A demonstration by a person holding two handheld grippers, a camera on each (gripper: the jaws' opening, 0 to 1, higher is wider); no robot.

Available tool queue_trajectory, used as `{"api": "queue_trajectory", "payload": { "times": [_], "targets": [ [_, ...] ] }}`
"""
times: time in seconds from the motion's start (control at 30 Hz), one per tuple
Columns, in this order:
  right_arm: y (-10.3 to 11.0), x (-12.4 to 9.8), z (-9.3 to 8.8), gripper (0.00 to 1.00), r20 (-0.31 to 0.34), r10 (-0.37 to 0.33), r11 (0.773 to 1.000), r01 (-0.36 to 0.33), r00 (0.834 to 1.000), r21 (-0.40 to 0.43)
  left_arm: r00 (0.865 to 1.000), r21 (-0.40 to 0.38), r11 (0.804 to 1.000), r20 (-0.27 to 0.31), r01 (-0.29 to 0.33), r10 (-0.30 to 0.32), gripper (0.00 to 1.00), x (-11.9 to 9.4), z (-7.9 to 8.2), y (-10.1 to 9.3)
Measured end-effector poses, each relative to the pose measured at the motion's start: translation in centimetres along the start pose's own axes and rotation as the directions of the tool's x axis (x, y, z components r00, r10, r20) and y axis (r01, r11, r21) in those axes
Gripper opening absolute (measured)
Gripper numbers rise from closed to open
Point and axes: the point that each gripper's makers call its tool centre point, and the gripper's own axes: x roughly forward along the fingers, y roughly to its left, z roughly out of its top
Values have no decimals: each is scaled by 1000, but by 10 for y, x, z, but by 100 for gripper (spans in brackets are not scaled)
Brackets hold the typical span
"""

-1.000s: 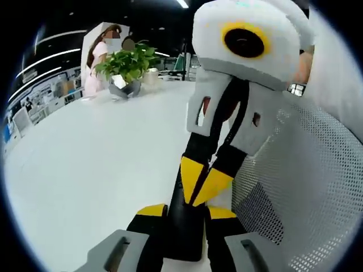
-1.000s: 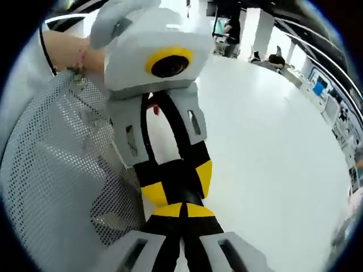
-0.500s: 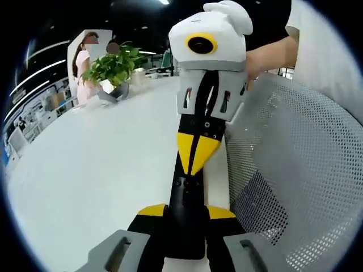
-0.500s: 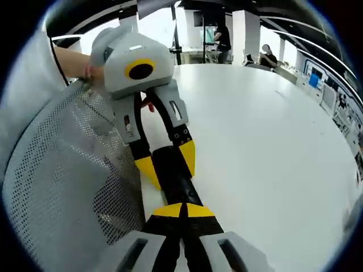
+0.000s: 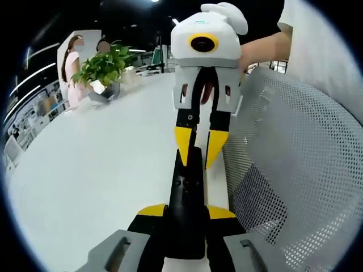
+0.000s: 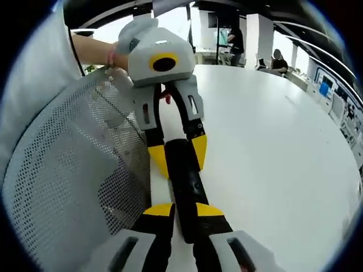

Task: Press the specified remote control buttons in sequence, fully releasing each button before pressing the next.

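A slim black remote (image 5: 186,192) is clamped between the yellow pads of my left gripper (image 5: 186,212), which is shut on its near end above the white table. My right gripper (image 5: 198,146) faces it from the far side, open, its yellow fingertips (image 5: 216,148) straddling the remote's other end with a gap on one side. In the right gripper view the remote (image 6: 184,170) runs up between my right gripper's (image 6: 184,211) spread jaws to my left gripper (image 6: 179,154). No buttons are visible on the remote from these angles.
A grey mesh chair back (image 5: 295,170) (image 6: 68,170) stands close beside both grippers. The white table (image 5: 85,170) (image 6: 272,158) stretches wide on the other side. A potted plant (image 5: 105,71) and people (image 5: 71,62) are at its far edge.
My right gripper was shut; its jaws have opened and now sit either side of the remote's far end. It has also drawn back from the left camera. My left gripper keeps its hold.
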Motion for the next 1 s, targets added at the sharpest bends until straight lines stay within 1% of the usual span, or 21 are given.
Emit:
{"api": "queue_trajectory", "payload": {
  "times": [0.07,0.17,0.23,0.3,0.33,0.37,0.43,0.53,0.57,0.6,0.63,0.67,0.7,0.73,0.77,0.8,0.83,0.87,0.9,0.93,1.0],
  "targets": [
    [-4,0,-2,17,-7,-20,1000,20,1000,2,1000,1,1000,-3,1,-1,24,0,1,0],
    [-6,2,0,15,-6,-20,1000,20,1000,-22,1000,0,1000,-18,2,-2,24,0,0,0],
    [-5,6,3,19,-9,-1,1000,1,1000,-31,1000,-2,1000,-23,2,-2,24,0,0,0],
    [-4,11,4,21,-18,0,999,-1,1000,-37,1000,-1,1000,-24,2,-2,24,-1,0,0],
    [-5,13,6,21,-16,-6,998,5,1000,-58,1000,-2,1000,-25,2,-2,24,-1,0,0],
    [-5,17,5,23,-29,-5,998,3,1000,-59,1000,-2,1000,-25,2,-2,24,-1,1,0],
    [-5,23,2,22,-56,-7,998,3,998,-70,1000,-6,1000,-25,-1,1,24,-1,0,1],
    [-6,24,3,22,-61,-8,993,1,998,-115,1000,-9,1000,-30,-7,7,24,0,1,1],
    [-6,23,2,22,-57,-9,994,3,998,-110,999,-10,1000,-33,-9,8,24,-1,1,1],
    [-6,23,2,22,-49,-8,995,3,999,-101,999,-21,1000,-54,-9,8,24,-1,1,1],
    [-6,23,3,22,-43,-4,995,0,999,-97,997,-61,998,-75,-5,1,25,-3,-1,-1],
    [-6,23,3,22,-42,-5,995,1,999,-100,997,-109,994,-78,-19,11,25,-3,1,1],
    [-6,23,3,22,-42,-4,995,0,999,-99,997,-121,992,-71,-26,18,25,-2,2,2],
    [-6,23,3,22,-44,-4,995,0,999,-97,998,-104,994,-63,-29,23,25,-2,1,2],
    [-6,23,3,22,-47,-4,995,-1,999,-97,998,-108,994,-56,-35,29,25,-3,1,3],
    [-6,23,3,22,-50,-5,995,0,999,-98,998,-125,991,-49,-44,38,26,-5,1,3],
    [-6,23,3,22,-51,-6,995,1,999,-98,998,-183,981,-25,-59,55,26,-9,5,5],
    [-6,23,3,22,-50,-6,995,2,999,-97,998,-199,978,-10,-66,65,27,-13,8,7],
    [-6,23,3,22,-47,-5,996,1,999,-92,996,-211,974,11,-87,91,31,-18,11,11],
    [-6,23,3,22,-44,-3,996,0,999,-87,991,-233,965,29,-120,130,35,-25,14,18],
    [-6,23,3,22,-42,-2,996,-2,999,-84,983,-271,948,32,-166,181,40,-38,16,25]
  ]
}}
